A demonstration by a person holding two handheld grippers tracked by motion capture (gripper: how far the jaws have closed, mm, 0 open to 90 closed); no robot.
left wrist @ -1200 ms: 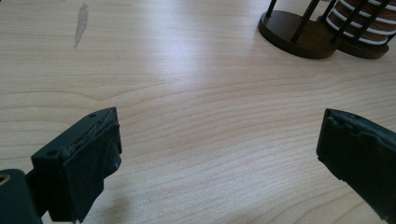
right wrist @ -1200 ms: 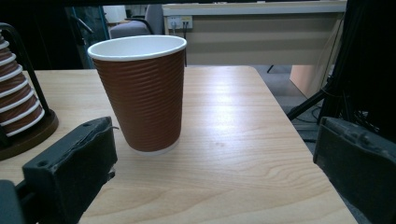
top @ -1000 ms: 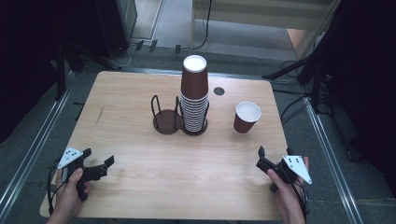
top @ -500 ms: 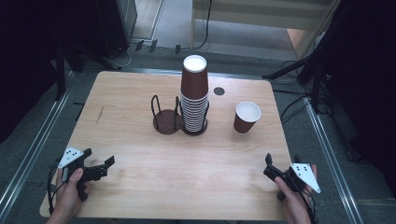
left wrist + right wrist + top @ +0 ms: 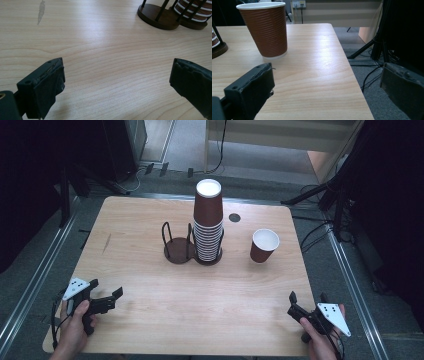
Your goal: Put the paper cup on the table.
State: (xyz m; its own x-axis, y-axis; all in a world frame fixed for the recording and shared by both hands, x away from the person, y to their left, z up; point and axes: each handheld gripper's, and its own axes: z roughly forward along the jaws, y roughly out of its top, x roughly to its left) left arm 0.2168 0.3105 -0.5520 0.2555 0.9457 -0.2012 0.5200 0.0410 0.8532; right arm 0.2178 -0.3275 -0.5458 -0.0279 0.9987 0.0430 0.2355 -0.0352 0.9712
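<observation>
On a pale wooden table (image 5: 150, 320), seen from above, a person's two hands rest at the near edge, each holding a claw. At the centre of the table stands a tall stack of brown cups (image 5: 208, 222) seated in a dark wire holder (image 5: 179, 245), the landmark for everything else. The holder's second bay, on the stack's left, is vacant. A single brown cup (image 5: 263, 245) stands upright to the right of the stack, apart from it, mouth up and white inside. A small dark round mark (image 5: 234, 218) sits just behind and right of the stack.

The right claw (image 5: 306, 301) lies well in front of and right of the stack, its jaws spread wide and holding nothing; its own camera looks past them at the lone cup (image 5: 264, 29), which stands left of the jaw line. The left claw (image 5: 118, 296) sits well in front of and left of the stack, jaws likewise wide apart and empty, aimed toward the holder's base (image 5: 157, 17).

The work in hand appears to be fetching the lone cup for the stack. Done well, the right claw would swing left until the cup sits centred between its jaws, approach level, close gently on the ribbed wall below the rim so the paper does not buckle, and lift straight up.
</observation>
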